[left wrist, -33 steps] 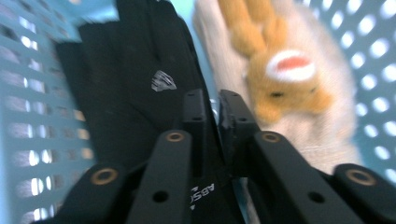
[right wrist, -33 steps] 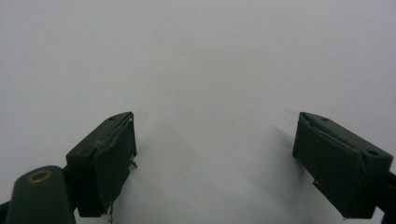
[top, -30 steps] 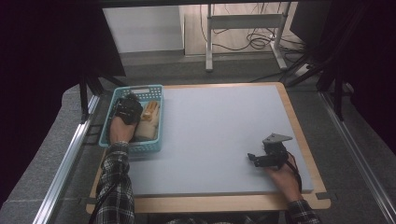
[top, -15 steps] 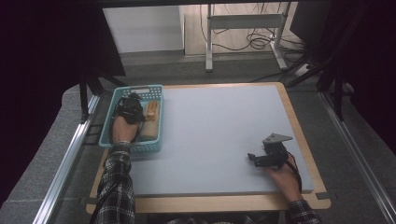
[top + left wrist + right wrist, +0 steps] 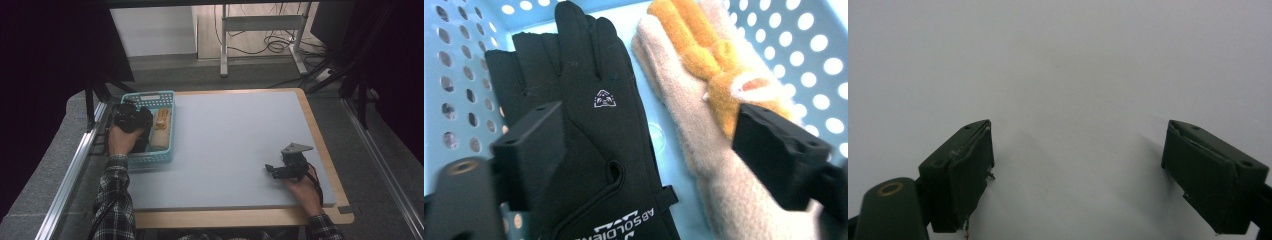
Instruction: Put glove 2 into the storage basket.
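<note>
The left gripper [image 5: 644, 150] hung over the black glove [image 5: 599, 150] in the blue basket [image 5: 167, 150], jaws released. The right gripper [image 5: 1078, 170] rested on the desk [image 5: 235, 135], jaws released.

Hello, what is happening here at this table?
A person holds a gripper in each hand. The left gripper hangs open over a blue basket, above a black glove lying beside a cream and orange glove. Nothing is gripped yet. The right gripper rests open on the bare grey table.
</note>
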`<action>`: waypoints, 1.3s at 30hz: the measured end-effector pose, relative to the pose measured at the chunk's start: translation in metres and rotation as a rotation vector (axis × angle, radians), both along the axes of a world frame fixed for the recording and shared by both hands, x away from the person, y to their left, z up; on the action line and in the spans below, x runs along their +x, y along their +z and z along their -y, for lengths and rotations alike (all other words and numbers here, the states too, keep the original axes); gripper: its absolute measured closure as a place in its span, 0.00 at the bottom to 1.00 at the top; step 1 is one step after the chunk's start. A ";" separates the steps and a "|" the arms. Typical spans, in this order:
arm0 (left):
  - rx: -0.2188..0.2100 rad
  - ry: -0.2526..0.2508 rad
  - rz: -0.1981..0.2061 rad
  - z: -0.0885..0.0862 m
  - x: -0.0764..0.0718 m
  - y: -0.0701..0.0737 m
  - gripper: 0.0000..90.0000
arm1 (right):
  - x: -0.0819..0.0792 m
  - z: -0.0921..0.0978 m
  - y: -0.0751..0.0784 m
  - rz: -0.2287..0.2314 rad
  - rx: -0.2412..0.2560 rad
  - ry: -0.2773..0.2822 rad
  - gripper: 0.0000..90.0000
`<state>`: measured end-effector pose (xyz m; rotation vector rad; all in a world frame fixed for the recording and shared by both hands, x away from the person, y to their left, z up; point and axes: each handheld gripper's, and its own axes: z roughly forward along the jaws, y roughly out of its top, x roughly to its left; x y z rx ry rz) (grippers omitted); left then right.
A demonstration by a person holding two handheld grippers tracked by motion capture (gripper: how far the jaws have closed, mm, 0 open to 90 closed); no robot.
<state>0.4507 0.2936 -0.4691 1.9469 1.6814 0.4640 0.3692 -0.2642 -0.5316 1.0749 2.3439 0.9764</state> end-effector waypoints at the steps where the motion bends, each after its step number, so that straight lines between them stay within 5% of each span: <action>1: -0.006 -0.001 0.006 -0.002 -0.002 0.001 0.12 | 0.000 0.000 0.000 0.000 0.000 0.000 0.15; 5: -0.049 -0.006 0.039 -0.008 -0.010 0.006 0.08 | 0.000 0.000 0.000 0.001 -0.001 0.000 0.15; 12: -0.062 -0.045 0.071 -0.010 -0.023 0.014 0.04 | 0.000 0.000 0.000 0.001 -0.003 0.000 0.15; 39: -0.022 -0.189 0.162 0.016 -0.056 0.035 0.00 | 0.000 0.000 0.000 0.003 -0.005 0.000 0.15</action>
